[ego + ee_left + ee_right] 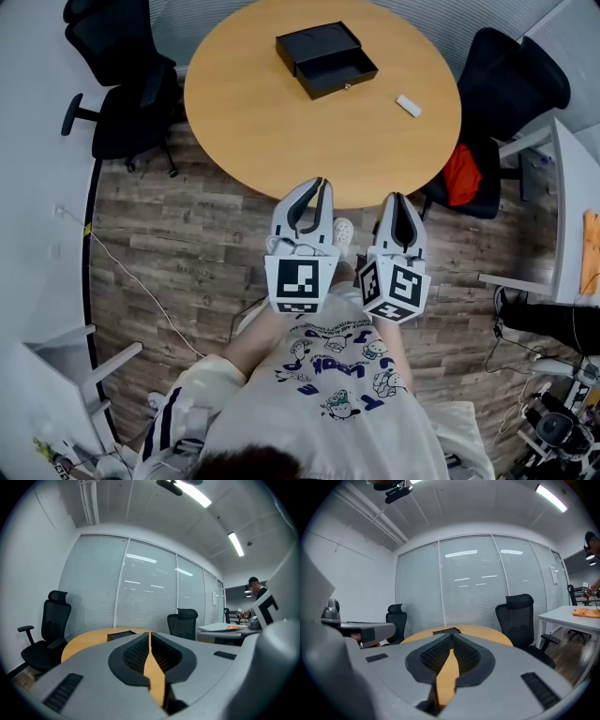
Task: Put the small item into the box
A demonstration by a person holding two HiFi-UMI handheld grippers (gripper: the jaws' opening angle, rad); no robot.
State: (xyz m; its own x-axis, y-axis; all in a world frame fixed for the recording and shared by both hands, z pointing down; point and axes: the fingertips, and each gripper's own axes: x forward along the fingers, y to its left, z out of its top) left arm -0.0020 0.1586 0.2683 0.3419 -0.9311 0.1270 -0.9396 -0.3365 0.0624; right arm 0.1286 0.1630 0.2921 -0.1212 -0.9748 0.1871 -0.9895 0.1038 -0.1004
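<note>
1. Approach is the step I am judging to be in hand: nothing is being carried, and the small white oblong item (408, 105) is lying untouched on the round light-wood table (244, 122).
2. I am holding the left gripper (317, 184) with its jaws pressed together at the tips and nothing between them. The tips are sitting at the near edge of the table.
3. I am holding the right gripper (398, 199) the same way, jaws pressed together and pinching nothing, just beside the left gripper and also at the near edge.
4. The white item is lying ahead of the right gripper, slightly to its right and well apart from its tips, near the table's right rim. It is lying closer to the right gripper than to the left.
5. The black rectangular box (326, 59), with its drawer pulled out on the near side, is sitting on the far part of the table. It is lying left of the item, apart from it, and well beyond both grippers.
6. As I am reading it, the next move is calling for the right gripper to spread its jaws, reach forward over the table and settle around the item before closing.
7. The item is looking low and flat, so the tips are probably needing to come right down to the tabletop.
8. Neither gripper view is showing the item; only the box is appearing beyond the jaws.
</note>
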